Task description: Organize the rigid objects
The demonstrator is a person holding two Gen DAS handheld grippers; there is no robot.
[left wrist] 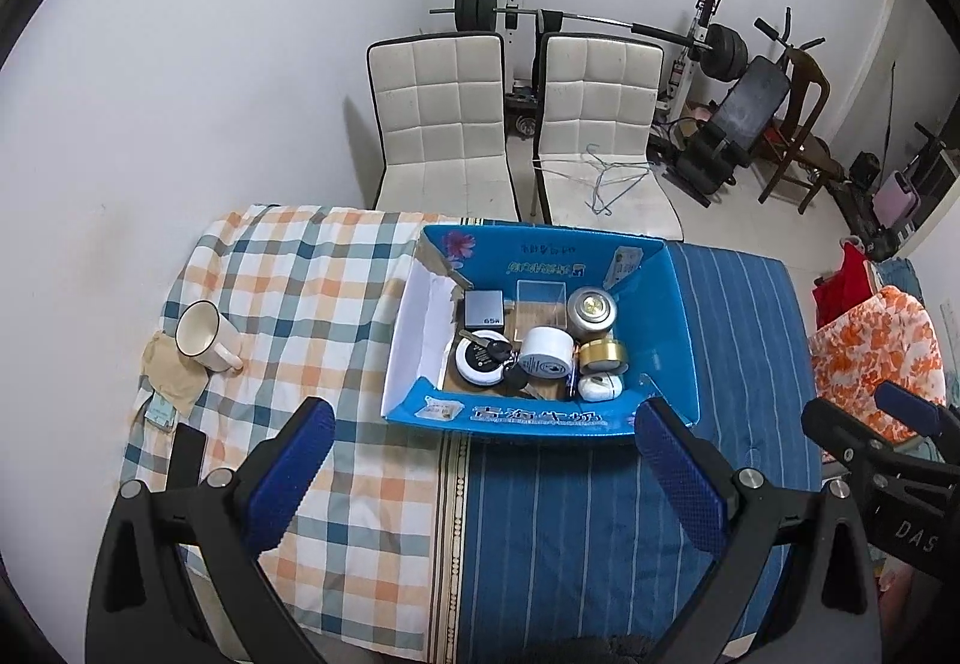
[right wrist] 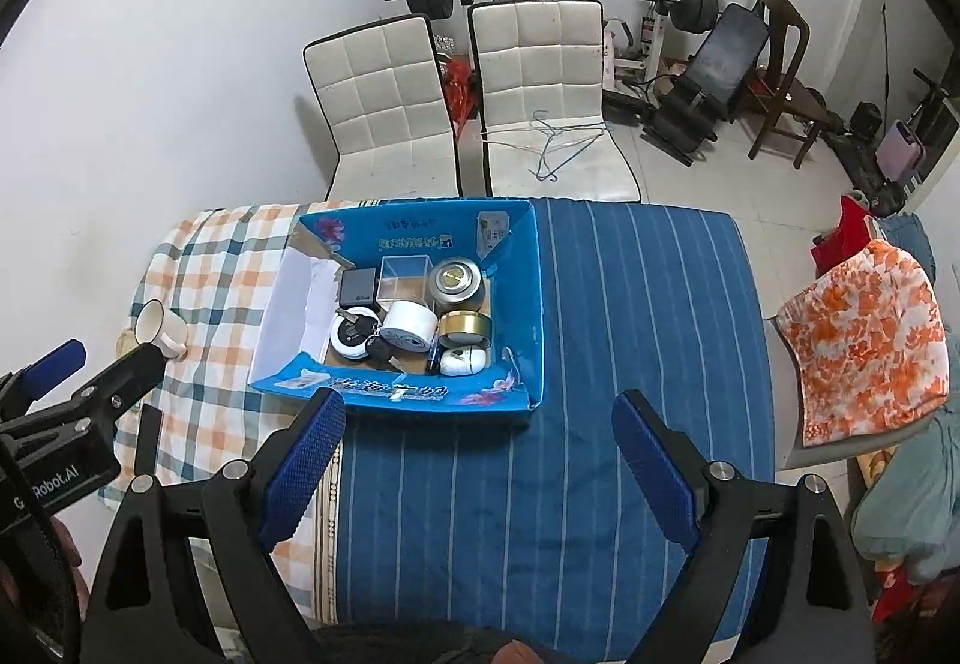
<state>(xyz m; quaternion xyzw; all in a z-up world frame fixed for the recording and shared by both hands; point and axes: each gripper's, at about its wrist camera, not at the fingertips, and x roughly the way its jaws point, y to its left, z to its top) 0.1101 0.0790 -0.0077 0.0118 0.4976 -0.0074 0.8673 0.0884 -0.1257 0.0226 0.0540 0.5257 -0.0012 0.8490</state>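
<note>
A blue cardboard box stands on the table. It holds several rigid items: a silver tin, a gold tin, a white roll, a grey block, a clear case, a round black-and-white disc with keys. A white mug lies on its side on the checked cloth at the left. My left gripper is open and empty, in front of the box. My right gripper is open and empty, in front of the box.
The table carries a checked cloth at left and a blue striped cloth at right. A dark phone-like slab lies at the left edge. Two white chairs stand behind. An orange floral cloth drapes a chair at right.
</note>
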